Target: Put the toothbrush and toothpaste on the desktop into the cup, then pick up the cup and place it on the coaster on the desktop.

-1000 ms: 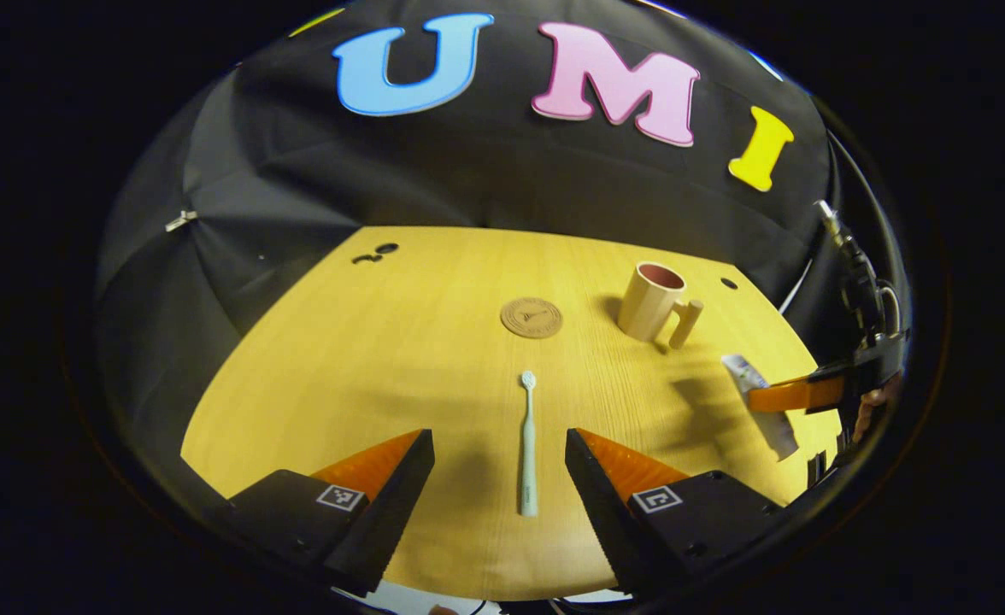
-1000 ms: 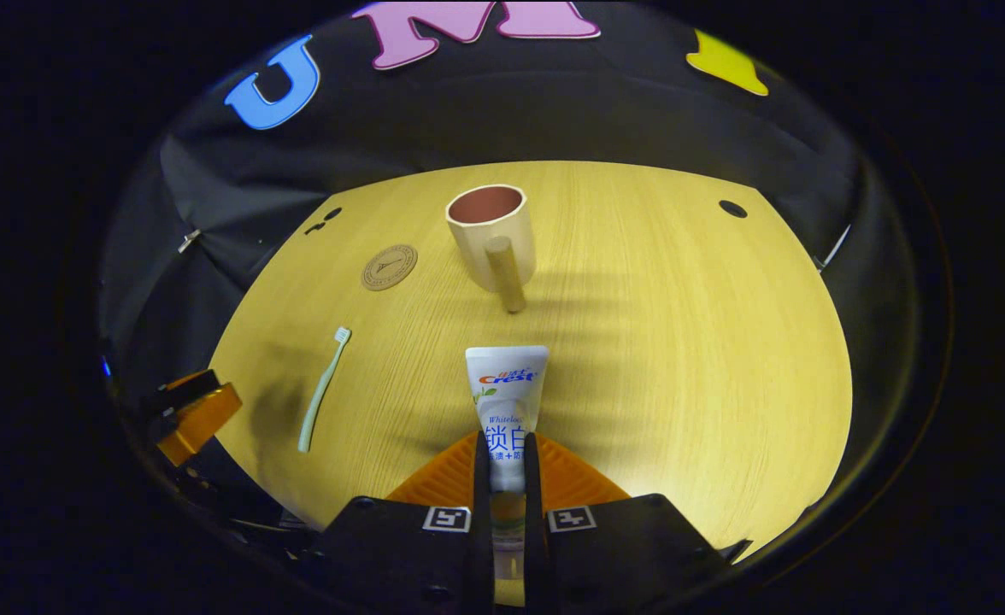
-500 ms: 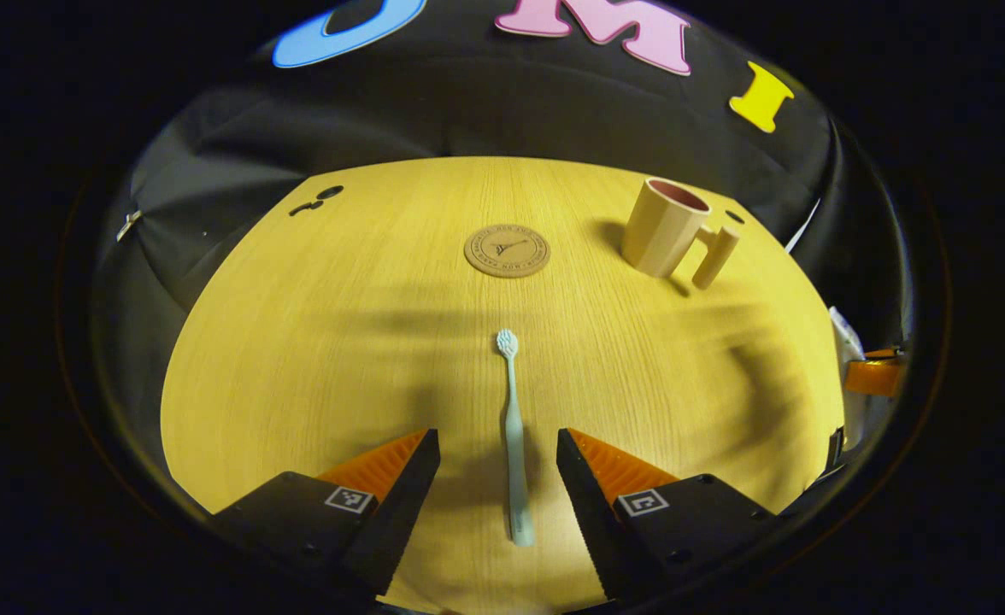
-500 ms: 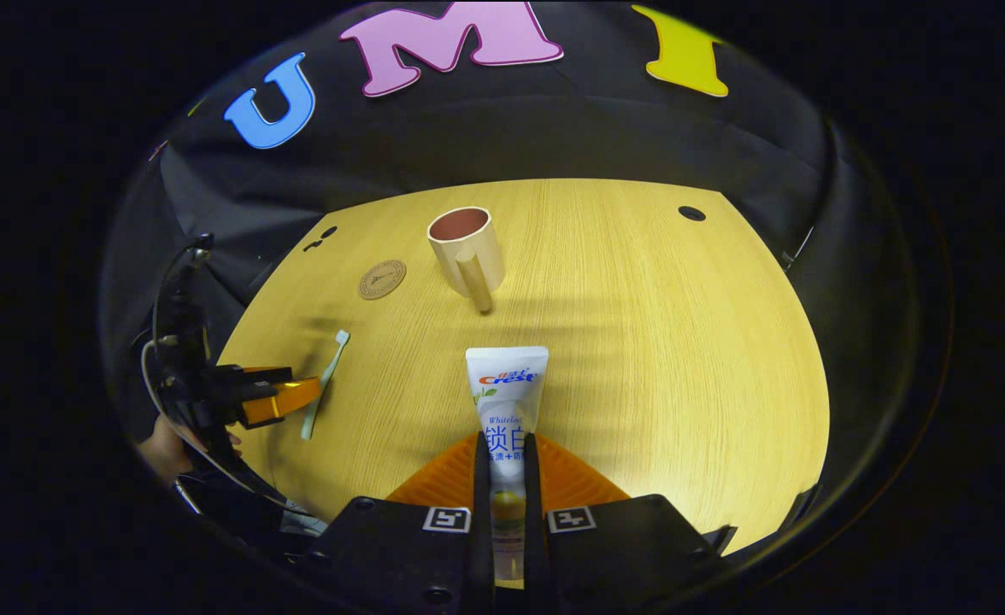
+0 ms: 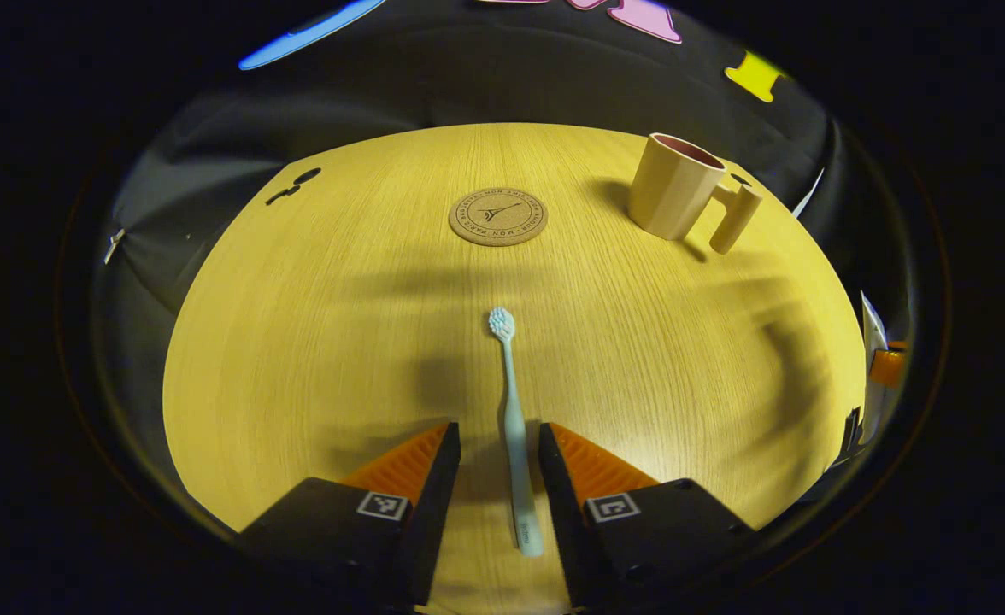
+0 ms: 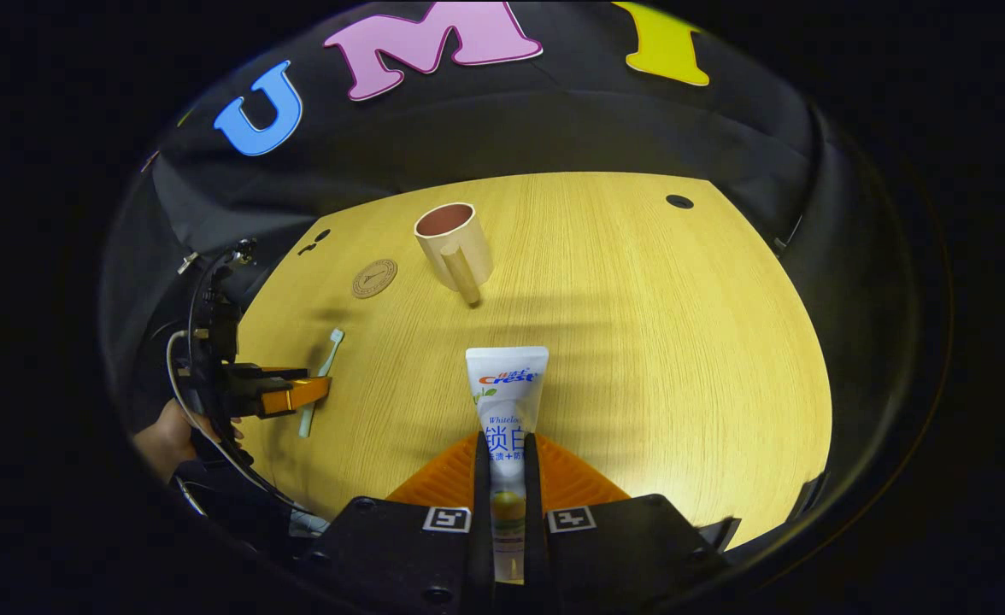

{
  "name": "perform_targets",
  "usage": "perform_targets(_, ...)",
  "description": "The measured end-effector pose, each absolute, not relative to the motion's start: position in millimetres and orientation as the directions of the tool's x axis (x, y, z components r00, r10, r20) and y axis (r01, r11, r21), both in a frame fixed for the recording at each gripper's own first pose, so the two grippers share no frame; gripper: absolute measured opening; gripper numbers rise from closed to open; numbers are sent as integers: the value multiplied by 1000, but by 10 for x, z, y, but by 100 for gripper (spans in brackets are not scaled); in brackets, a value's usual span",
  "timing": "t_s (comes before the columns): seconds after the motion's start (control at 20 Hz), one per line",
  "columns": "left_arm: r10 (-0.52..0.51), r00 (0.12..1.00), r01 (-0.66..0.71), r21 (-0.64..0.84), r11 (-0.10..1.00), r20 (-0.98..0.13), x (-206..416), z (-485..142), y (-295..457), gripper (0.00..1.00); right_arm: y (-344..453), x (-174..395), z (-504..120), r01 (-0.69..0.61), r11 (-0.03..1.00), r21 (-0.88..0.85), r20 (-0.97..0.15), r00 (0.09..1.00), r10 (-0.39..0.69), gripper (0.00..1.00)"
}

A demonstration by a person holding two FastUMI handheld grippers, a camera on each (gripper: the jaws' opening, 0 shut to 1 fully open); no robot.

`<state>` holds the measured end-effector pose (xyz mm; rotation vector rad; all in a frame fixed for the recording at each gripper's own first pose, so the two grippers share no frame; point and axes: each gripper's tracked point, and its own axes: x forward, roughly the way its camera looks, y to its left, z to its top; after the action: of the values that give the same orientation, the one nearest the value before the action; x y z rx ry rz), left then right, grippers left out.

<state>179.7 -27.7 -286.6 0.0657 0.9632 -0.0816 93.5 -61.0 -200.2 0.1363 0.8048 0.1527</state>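
White toothpaste (image 6: 507, 401) is clamped between both fingers of my right gripper (image 6: 502, 478), its lower end hidden between them. My left gripper (image 5: 497, 453) stands narrowly open astride the toothbrush (image 5: 513, 427) handle, lying flat on the desktop (image 5: 297, 342); contact cannot be judged. Cup (image 5: 675, 198) stands upright near the far edge, coaster (image 5: 498, 216) apart beside it, bare wood between.
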Motion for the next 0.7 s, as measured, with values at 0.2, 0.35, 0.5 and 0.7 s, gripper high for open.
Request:
perform_targets(0.2, -41, 528, 139, 38, 990, -848, 1792, -2865, -401, 36, -531, 999, -2001, -101, 976, 195, -699, 684, 210, 18)
perform_targets(0.35, -23, 518, 177, 81, 981, -855, 1801, -2875, -434, 16, -460, 1080, -1971, -121, 972, 204, -693, 683, 230, 18)
perform_targets(0.5, -22, 522, 163, 75, 984, -853, 1803, -2864, -433, 10, -421, 1160, -1926, -139, 968, 209, -681, 689, 246, 18)
perform_targets(0.7, -35, 537, 149, 54, 987, -843, 1776, -2855, -454, 7, -413, 1312, -1813, -165, 967, 193, -656, 711, 252, 17)
